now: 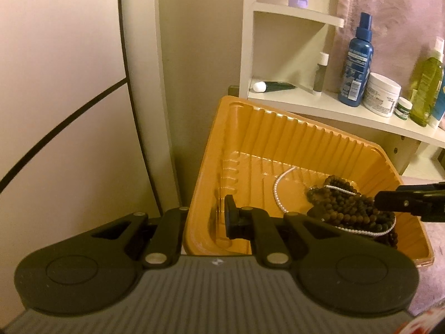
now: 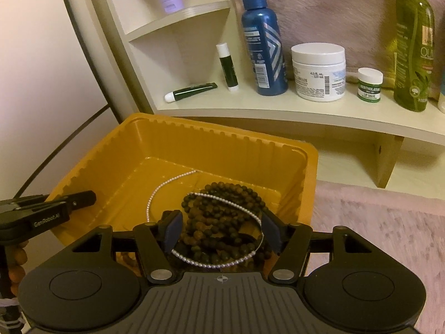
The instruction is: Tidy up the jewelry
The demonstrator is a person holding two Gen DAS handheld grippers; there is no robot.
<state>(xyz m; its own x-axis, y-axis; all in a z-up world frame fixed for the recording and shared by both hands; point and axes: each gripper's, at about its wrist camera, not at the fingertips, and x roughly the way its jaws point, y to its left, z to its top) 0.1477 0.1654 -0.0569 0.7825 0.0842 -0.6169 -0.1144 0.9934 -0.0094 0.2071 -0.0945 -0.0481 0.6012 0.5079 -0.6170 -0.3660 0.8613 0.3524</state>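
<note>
An orange plastic tray (image 1: 278, 128) stands on a pink furry cover below a shelf. In it lies a heap of dark wooden beads (image 2: 222, 203) with a thin white pearl strand (image 2: 158, 192) looped over and beside it; both show in the left wrist view too, the beads (image 1: 342, 206) and the pearl strand (image 1: 278, 186). My left gripper (image 1: 219, 215) is shut on the tray's left wall, one finger inside and one outside; its fingers (image 2: 80, 197) show at the tray's (image 2: 194, 139) left rim. My right gripper (image 2: 222, 232) stands open just over the heap, pads clear of the beads.
A cream shelf (image 2: 278, 111) behind the tray carries a blue spray bottle (image 2: 262, 47), a white jar (image 2: 318, 71), a small green jar (image 2: 370, 83), a green bottle (image 2: 414, 44), a lip balm (image 2: 228, 66) and a lying tube (image 2: 192, 91). Pink fur (image 2: 375, 222) spreads to the right.
</note>
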